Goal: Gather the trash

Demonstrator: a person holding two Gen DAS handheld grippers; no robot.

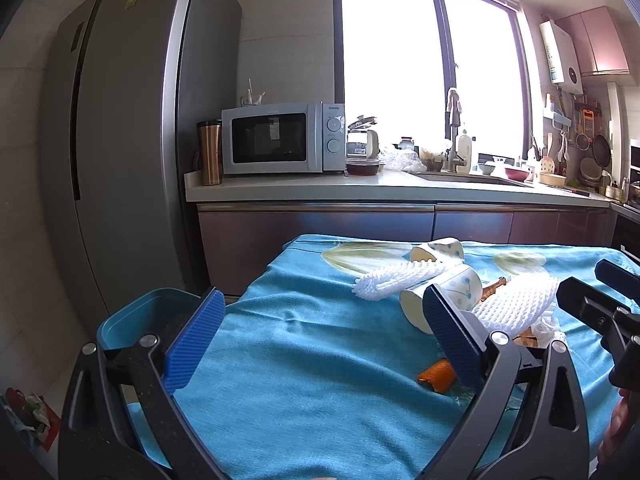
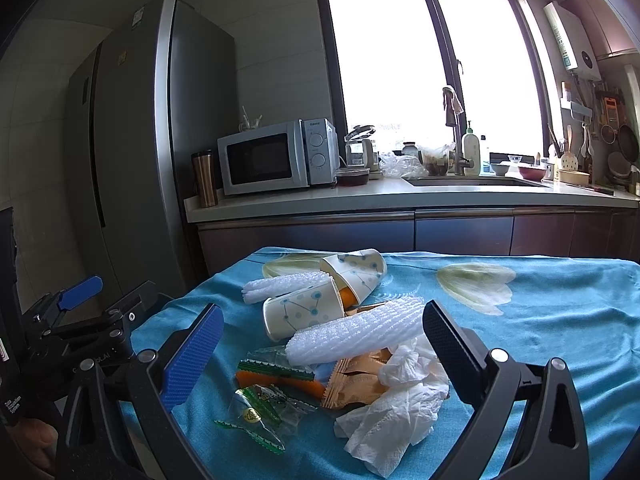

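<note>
A heap of trash lies on the blue-clothed table: two dotted paper cups, white foam nets, crumpled tissue, an orange wrapper and a clear green-edged wrapper. My right gripper is open just above the near side of the heap, with the wrappers and foam net between its fingers and nothing held. My left gripper is open over bare cloth, left of the cups and foam nets. A teal bin sits beyond the table's left edge, partly hidden by the left finger.
Behind the table runs a kitchen counter with a microwave, a metal tumbler and a sink. A tall grey fridge stands at the left. A red bag lies on the floor at lower left.
</note>
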